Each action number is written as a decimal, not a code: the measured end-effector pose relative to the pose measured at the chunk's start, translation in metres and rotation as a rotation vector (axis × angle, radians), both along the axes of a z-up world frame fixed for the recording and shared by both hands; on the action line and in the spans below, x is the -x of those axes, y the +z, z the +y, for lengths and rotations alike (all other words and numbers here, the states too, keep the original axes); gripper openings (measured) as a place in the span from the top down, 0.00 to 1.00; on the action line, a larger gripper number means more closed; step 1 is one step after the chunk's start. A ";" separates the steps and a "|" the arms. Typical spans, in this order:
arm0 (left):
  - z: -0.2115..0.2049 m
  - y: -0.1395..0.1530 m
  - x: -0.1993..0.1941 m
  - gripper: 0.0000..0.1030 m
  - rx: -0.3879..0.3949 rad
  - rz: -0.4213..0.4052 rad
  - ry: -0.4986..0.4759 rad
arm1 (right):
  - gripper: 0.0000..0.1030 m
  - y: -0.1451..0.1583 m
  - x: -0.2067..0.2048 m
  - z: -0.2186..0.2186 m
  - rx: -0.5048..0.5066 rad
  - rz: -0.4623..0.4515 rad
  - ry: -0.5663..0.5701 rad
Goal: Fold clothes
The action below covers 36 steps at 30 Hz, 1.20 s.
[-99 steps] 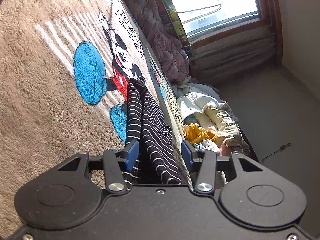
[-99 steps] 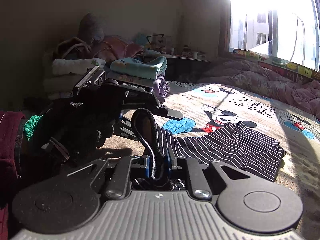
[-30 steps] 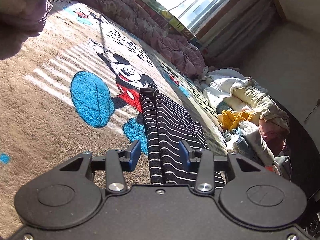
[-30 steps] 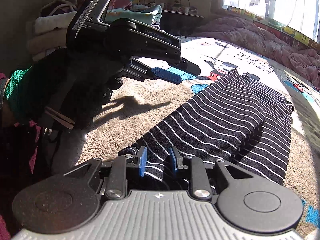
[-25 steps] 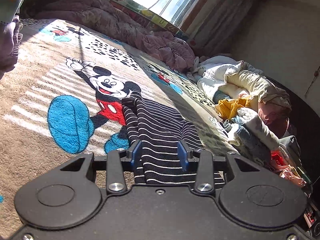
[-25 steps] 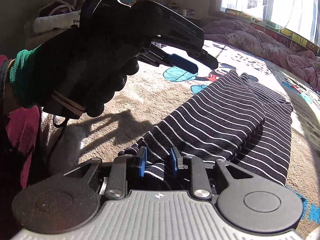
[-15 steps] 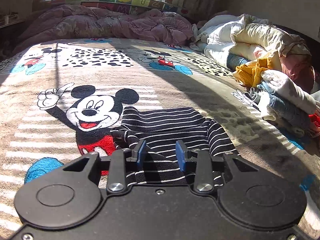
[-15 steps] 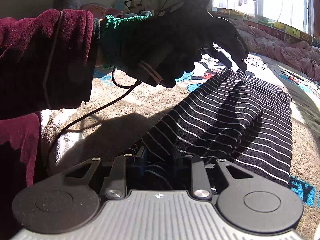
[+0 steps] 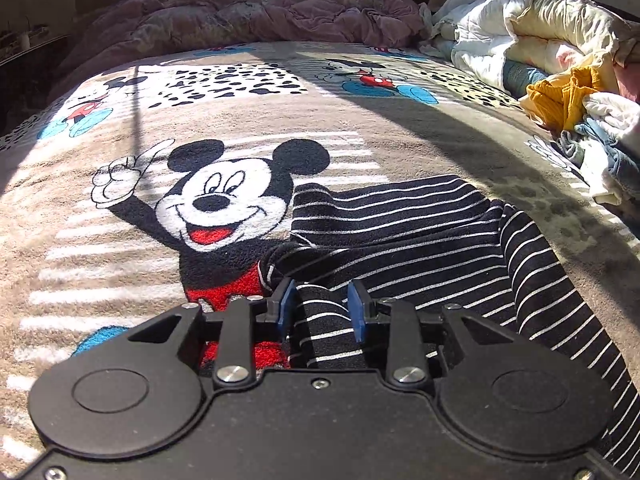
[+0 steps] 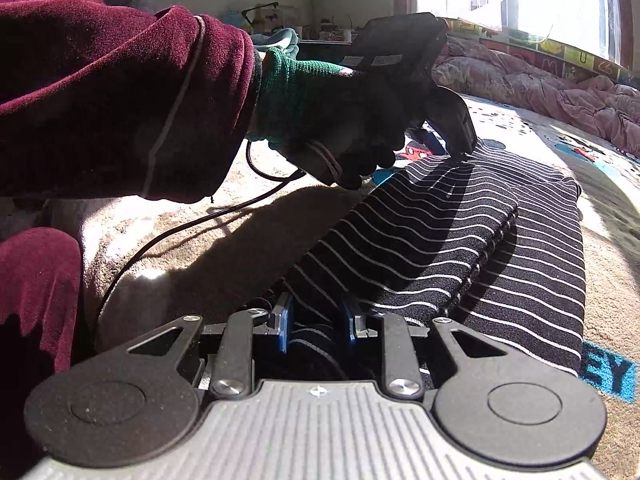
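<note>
A black garment with thin white stripes (image 9: 400, 232) lies folded lengthwise on the bed, and in the right wrist view (image 10: 440, 220) it runs away from me. My left gripper (image 9: 320, 308) has a raised fold of it between its blue pads; the jaws are opening slightly while the pads still touch the cloth. That gripper also shows in the right wrist view (image 10: 448, 140), held by a black-gloved hand (image 10: 344, 140) at the garment's far left edge. My right gripper (image 10: 316, 326) is shut on the near end, its pads in shadow.
A Mickey Mouse blanket (image 9: 220, 200) covers the bed. A crumpled pink quilt (image 9: 240, 16) lies along the window side. A pile of unfolded laundry (image 9: 560, 80) sits at the right. A dark red sleeve (image 10: 120, 100) and a black cable (image 10: 180, 228) cross the near left.
The left gripper swung across from the garment's side to its far end and rolled level; its jaws narrowed onto a fold. The right gripper stayed on the near end.
</note>
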State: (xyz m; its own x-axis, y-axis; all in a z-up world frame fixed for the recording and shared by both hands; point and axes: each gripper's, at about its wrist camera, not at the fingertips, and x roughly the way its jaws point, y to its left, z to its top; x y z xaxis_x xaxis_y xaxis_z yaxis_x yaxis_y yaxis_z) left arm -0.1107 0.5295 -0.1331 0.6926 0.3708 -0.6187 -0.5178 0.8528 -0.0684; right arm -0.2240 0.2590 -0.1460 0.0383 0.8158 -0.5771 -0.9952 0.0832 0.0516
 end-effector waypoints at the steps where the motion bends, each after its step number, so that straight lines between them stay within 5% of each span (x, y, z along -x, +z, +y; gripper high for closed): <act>1: -0.004 0.008 0.004 0.66 -0.006 -0.025 0.001 | 0.74 0.005 0.001 0.000 0.015 -0.001 0.002; 4: -0.029 0.030 0.032 0.63 -0.039 -0.099 -0.052 | 0.71 0.025 0.002 -0.012 0.003 0.023 0.020; 9: -0.073 0.036 0.064 0.63 -0.114 -0.069 -0.203 | 0.73 0.058 -0.016 -0.030 -0.082 -0.042 -0.007; 17: -0.065 0.016 0.047 0.64 -0.058 -0.024 -0.234 | 0.78 0.041 -0.077 0.058 -0.029 -0.277 -0.063; 22: -0.059 -0.017 0.028 0.61 -0.001 0.042 -0.257 | 0.76 -0.008 -0.124 0.074 0.044 -0.134 -0.141; 25: -0.055 -0.006 0.034 0.60 0.037 0.009 -0.256 | 0.77 0.002 -0.122 0.070 0.083 -0.155 -0.105; 28: -0.043 0.009 0.050 0.47 0.079 -0.067 -0.237 | 0.75 0.022 -0.137 0.053 0.057 -0.043 -0.106; 31: -0.012 0.018 0.066 0.35 0.204 -0.179 -0.173 | 0.64 0.034 -0.180 0.036 -0.015 0.114 -0.196; 36: 0.049 0.007 0.067 0.33 0.416 -0.234 -0.060 | 0.49 0.022 -0.268 0.033 -0.094 0.342 -0.364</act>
State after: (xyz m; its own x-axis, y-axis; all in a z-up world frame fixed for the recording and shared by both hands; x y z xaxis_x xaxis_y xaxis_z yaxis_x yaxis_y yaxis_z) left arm -0.1776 0.5783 -0.1262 0.8436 0.0797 -0.5310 -0.3983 0.7562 -0.5192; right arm 0.0440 0.2922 -0.1238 0.1513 0.8340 -0.5307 -0.8273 0.4007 0.3938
